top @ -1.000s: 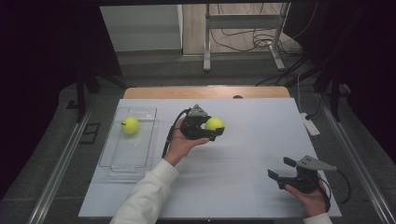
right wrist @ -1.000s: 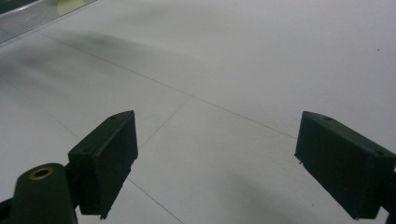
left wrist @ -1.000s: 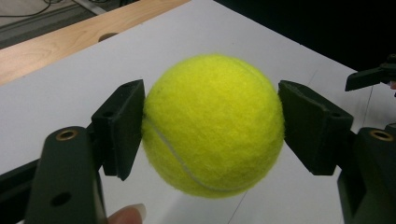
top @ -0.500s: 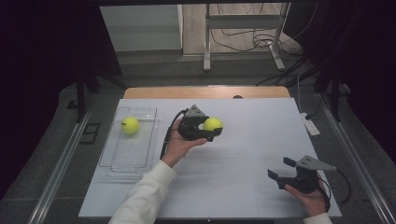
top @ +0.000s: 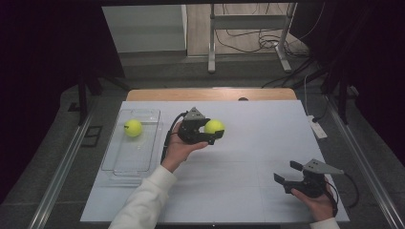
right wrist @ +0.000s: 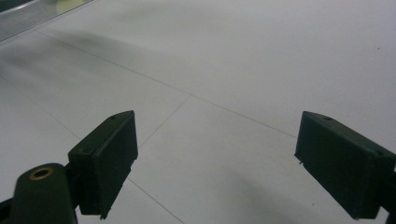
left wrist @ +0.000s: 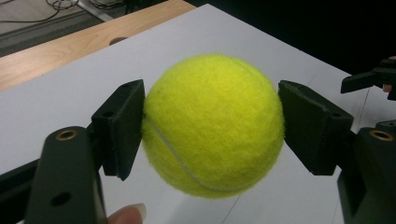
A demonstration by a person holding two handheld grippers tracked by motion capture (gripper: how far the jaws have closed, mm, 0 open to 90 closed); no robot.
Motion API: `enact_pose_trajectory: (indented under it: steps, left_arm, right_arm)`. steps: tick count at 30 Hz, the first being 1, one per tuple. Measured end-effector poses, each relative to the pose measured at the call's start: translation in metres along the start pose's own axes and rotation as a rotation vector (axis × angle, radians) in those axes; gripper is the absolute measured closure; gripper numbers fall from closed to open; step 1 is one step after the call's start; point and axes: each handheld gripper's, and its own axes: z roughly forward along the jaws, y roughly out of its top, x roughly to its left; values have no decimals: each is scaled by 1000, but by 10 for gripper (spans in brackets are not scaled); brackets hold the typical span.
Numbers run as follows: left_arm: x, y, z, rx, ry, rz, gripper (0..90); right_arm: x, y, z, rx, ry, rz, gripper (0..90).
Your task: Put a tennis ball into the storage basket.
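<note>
A yellow tennis ball [top: 214, 126] is held above the white table between the jaws of my left gripper [top: 213, 129], near the table's middle. In the left gripper view the ball [left wrist: 212, 123] sits between both black pads, and the left gripper [left wrist: 211, 122] is shut on it. A second tennis ball [top: 133, 128] lies in the far end of a clear plastic tray [top: 129, 160] at the table's left. My right gripper [top: 288, 172] rests at the front right, open, with bare table between its pads [right wrist: 105, 158].
The white table sheet [top: 248, 152] has a wooden strip [top: 210, 94] along its far edge. A small white device [top: 316, 128] lies at the right edge. Metal stand legs and cables are on the floor beyond the table.
My left gripper has drifted slightly left with the tennis ball in it. The right gripper has not moved.
</note>
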Motion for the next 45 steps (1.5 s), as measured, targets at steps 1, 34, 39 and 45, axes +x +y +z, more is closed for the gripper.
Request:
enact_pose_trajectory:
  steps: [1,34,39,45]
  left_arm:
    - [0,0,-1,0,0,-1,274]
    - [11,-12,-27,-27,35,-19,274]
    - [14,-14,-31,-34,41,-25,274]
    - [16,-16,-33,-35,47,-30,274]
  right_arm:
    - [0,0,0,0,0,0,134]
    - [1,0,0,3,-5,0,134]
    - [2,0,0,1,-4,2,134]
    - [1,0,0,2,-5,2,134]
